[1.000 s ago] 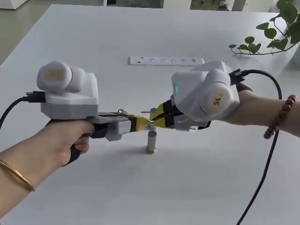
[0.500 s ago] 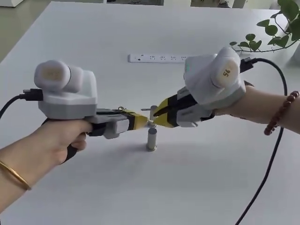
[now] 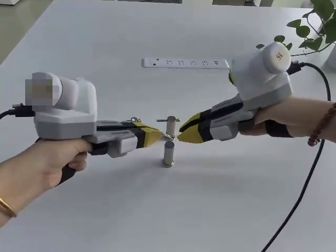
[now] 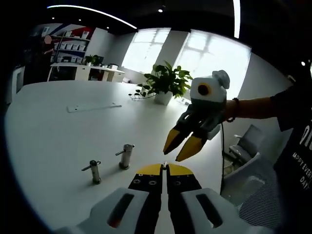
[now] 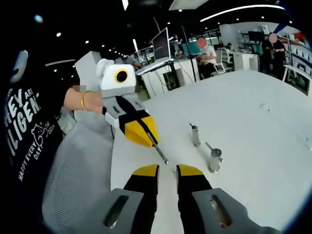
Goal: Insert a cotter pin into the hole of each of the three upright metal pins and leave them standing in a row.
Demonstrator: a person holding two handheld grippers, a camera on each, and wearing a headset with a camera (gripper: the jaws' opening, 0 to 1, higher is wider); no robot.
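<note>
The loose cotter pin (image 3: 168, 136) hangs in the air above the counter (image 3: 210, 210). It is clamped at one end in the closed jaws of the left hand-held gripper (image 3: 156, 136) and sticks out beyond their yellow tips. In the right gripper view the cotter pin (image 5: 160, 150) slants from the left hand-held gripper (image 5: 146, 139) towards the right hand-held gripper (image 5: 166, 170), whose jaws stand apart around nothing. The pin's free end stops just short of the gap between them.

In the head view the right hand-held gripper (image 3: 184, 137) comes in from the right, tip to tip with the left one. The bare pin (image 3: 168, 155) stands upright on the counter just below and in front of the two tips, with no cotter through it. Behind the tips stands a rear pin (image 3: 170, 125) with a cotter across its top.

The left gripper view shows that gripper (image 4: 165, 168) closed, the right one (image 4: 176, 150) open ahead of it, and two fitted pins (image 4: 126, 156) upright side by side to the left.

Farther back lie a power strip (image 3: 185, 63) and a plant (image 3: 310, 31).
</note>
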